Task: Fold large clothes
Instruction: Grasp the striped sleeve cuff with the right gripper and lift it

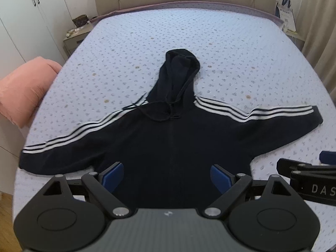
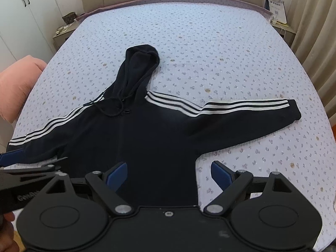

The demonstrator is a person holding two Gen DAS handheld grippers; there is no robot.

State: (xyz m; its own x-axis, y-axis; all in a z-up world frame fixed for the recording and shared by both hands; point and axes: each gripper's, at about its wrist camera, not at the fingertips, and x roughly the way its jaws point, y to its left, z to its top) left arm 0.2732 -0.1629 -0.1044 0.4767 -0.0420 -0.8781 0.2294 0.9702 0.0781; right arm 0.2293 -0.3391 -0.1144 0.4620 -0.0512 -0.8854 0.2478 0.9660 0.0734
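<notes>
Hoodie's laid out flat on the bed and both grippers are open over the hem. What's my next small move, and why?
Probably take the right gripper out to the right sleeve cuff and close on it, to fold it across the body. The hoodie lies spread flat on the bed with both sleeves out and nothing folded. The left gripper is also open and holds nothing.

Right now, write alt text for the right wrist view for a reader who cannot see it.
A black hoodie with white-striped sleeves lies spread flat, front up, hood away from the camera, on a bed with a pale blue floral bedspread. The right gripper hangs open above the hoodie's hem, holding nothing; the left gripper pokes in at the left edge.
</notes>
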